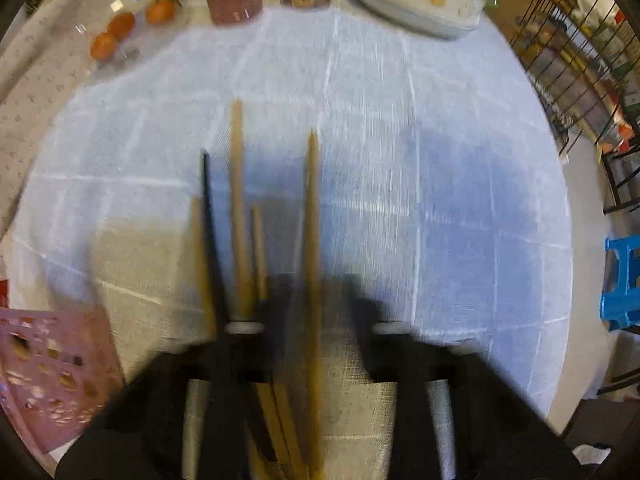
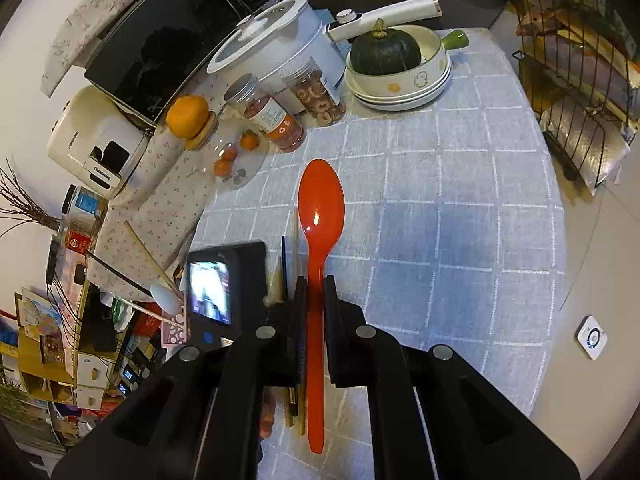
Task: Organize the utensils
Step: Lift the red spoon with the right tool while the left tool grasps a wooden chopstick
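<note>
Plastic, glossy and red, the spoon (image 2: 321, 200) hangs over the woven, white-checked tablecloth (image 2: 460, 220) with its slim handle pinched between the closed black pads of the right gripper (image 2: 316, 284). The left gripper (image 1: 320, 312) is closed too, as far as the smear allows on a tapering wooden chopstick (image 1: 313, 200), with more wooden sticks (image 1: 239, 200) and a thin black one (image 1: 208, 208) just beside it and a pink perforated basket (image 1: 48, 372) at the left edge. Beyond stand clear jars (image 2: 276, 116), small mandarins (image 2: 224, 166) and a ribbed dark-green squash (image 2: 384, 54) in stacked cream bowls (image 2: 400, 88).
</note>
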Demonstrator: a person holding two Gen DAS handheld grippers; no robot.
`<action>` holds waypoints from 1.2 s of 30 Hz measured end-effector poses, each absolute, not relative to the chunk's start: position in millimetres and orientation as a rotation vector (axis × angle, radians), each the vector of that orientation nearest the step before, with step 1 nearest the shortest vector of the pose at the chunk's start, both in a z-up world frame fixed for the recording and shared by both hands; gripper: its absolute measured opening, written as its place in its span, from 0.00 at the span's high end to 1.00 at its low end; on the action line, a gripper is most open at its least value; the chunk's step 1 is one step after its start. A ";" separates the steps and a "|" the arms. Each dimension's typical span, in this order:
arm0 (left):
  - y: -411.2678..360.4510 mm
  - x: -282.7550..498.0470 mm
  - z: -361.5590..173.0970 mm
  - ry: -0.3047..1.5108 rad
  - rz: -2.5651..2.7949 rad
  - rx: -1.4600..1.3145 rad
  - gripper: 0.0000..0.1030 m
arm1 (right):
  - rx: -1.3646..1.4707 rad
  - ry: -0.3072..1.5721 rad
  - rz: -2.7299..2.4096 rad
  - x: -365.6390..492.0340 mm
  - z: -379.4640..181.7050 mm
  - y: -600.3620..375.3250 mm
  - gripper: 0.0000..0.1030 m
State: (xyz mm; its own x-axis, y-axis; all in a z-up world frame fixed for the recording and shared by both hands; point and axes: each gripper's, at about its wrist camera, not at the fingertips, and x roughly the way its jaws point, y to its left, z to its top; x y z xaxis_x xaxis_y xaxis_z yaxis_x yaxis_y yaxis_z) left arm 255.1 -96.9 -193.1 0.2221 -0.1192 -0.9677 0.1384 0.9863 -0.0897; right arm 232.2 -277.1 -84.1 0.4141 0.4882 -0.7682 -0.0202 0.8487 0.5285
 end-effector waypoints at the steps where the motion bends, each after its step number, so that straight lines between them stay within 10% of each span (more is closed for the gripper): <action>1: -100.5 252.4 -191.7 1.309 -0.183 0.051 0.94 | 0.480 1.105 0.331 232.9 -83.8 -278.8 0.92; 36: 6.7 138.0 15.2 0.625 -0.241 -0.086 0.94 | 0.328 0.808 0.450 210.9 -39.6 -215.0 0.92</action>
State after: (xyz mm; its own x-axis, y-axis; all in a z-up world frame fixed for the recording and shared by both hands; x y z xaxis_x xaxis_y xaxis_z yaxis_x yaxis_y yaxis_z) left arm 138.0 6.7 15.2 0.7840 -0.2487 -0.5687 0.1972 0.9686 -0.1517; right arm 210.9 -215.0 -39.6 0.6055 0.5033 -0.6166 -0.2586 0.8571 0.4456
